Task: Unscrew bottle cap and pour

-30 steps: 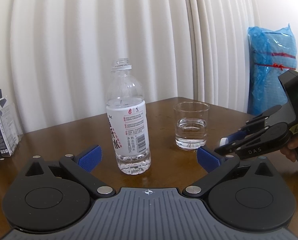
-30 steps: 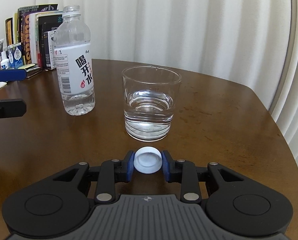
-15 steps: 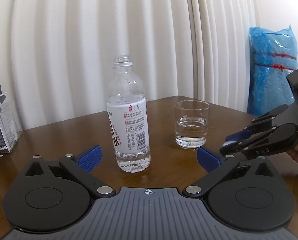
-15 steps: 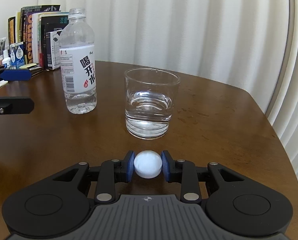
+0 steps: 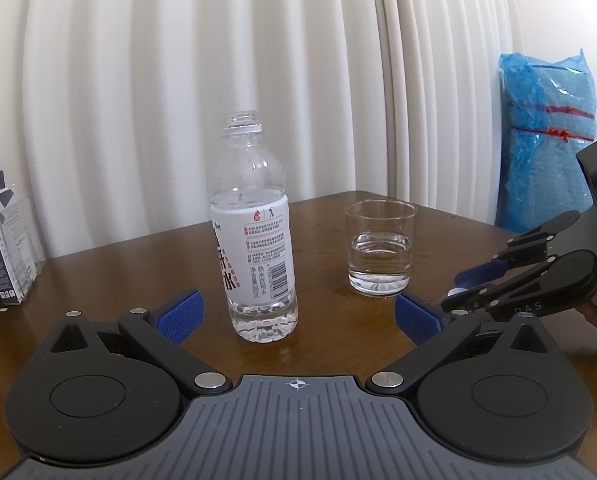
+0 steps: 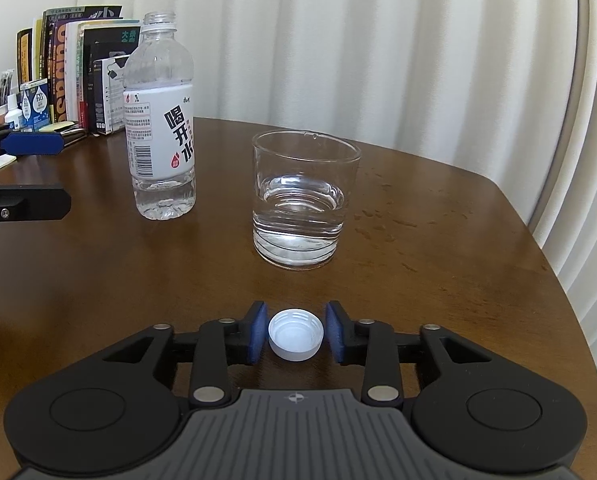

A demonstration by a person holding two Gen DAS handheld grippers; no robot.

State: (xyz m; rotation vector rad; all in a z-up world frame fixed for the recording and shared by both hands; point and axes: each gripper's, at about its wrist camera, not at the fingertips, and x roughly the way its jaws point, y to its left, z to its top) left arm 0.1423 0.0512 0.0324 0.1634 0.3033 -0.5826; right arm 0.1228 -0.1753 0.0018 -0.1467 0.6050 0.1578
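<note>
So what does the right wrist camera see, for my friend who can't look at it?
A white bottle cap lies open side up on the brown table, between the blue pads of the right gripper, which have just opened and no longer press it. Behind it stands a glass partly filled with water, and further left an uncapped water bottle, in front of books.

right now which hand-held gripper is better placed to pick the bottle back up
Left. The left hand-held gripper is open with the bottle upright just ahead of its fingers. The right hand-held gripper sits off beside the glass, its jaws just opened around the cap.
</note>
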